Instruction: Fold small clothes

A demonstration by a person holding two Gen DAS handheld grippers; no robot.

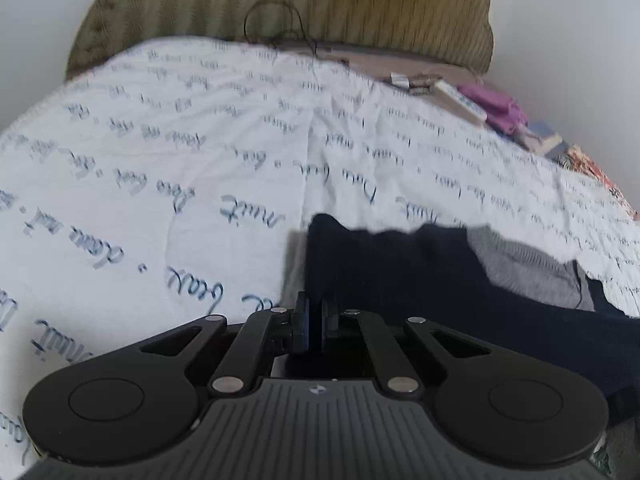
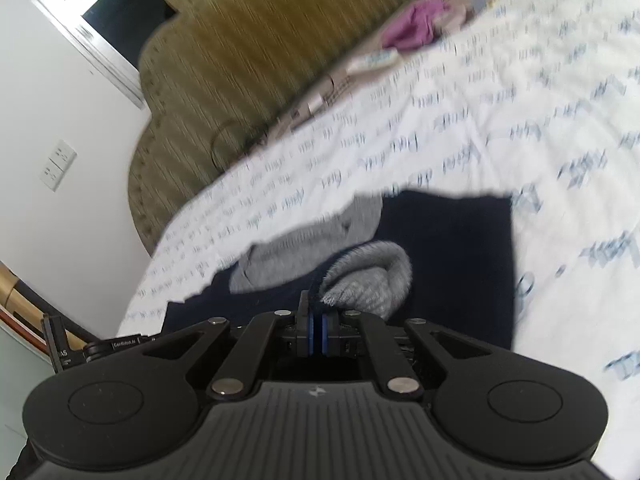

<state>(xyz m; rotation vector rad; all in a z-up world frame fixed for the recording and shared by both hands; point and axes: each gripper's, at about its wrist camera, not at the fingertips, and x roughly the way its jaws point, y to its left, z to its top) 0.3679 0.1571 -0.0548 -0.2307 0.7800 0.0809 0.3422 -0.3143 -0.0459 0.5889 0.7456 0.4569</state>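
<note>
A dark navy garment with a soft grey fleece lining lies on a bed spread with a white quilt printed all over in blue cursive script. Behind the bed stands a scalloped, ribbed olive headboard, and a crumpled purple cloth sits near the pillow end. In the left wrist view, the left hand-held gripper tilts down toward the bed, its blue-padded fingers pressed together on the navy fabric's edge. In the right wrist view, the right hand-held gripper also slants downward, its pads closed tight on a fold of the garment where the fuzzy grey inner side rolls over the navy outer cloth. The garment hangs bunched between the two.
</note>
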